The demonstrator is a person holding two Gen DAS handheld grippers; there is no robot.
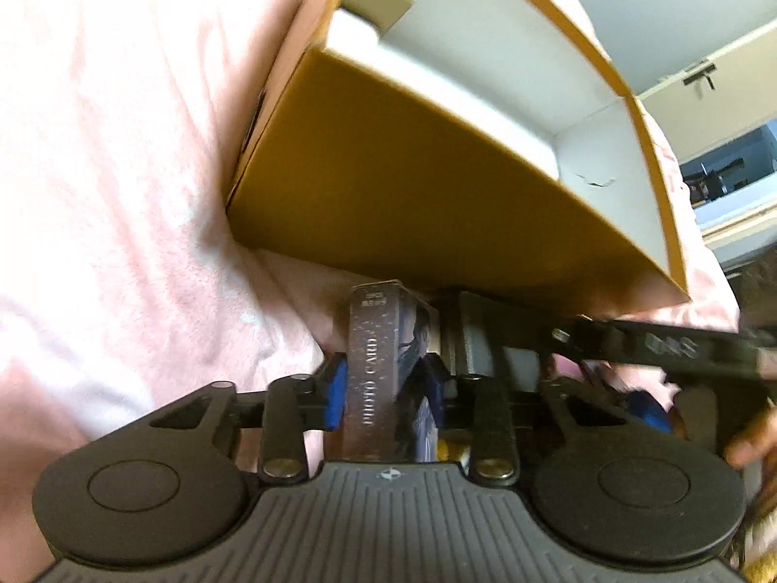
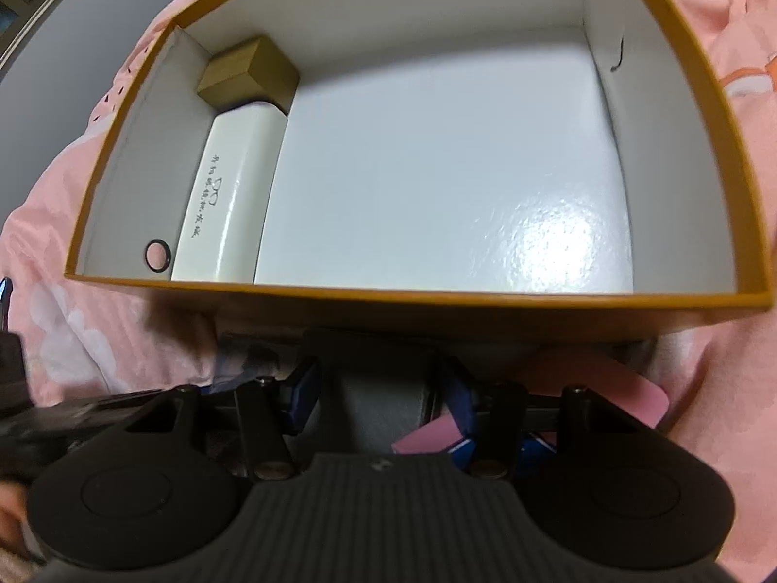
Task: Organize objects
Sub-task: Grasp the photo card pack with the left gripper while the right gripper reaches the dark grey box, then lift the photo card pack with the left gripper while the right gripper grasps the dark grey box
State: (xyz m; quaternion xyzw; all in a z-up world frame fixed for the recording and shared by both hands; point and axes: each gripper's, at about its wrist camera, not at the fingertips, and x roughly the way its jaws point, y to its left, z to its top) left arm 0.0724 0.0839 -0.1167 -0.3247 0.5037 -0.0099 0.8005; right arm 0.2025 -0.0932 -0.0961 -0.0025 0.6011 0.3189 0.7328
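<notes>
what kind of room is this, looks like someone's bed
Probably a bedroom, with the work done on a bed: pink printed bedding lies under the orange storage box, and shelving stands in the background.

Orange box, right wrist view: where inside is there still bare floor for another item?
Most of the orange box floor is bare, from the white case across to the right wall. The left side is crowded: the white case lies along the left wall, the small gold box in the far-left corner.
</notes>
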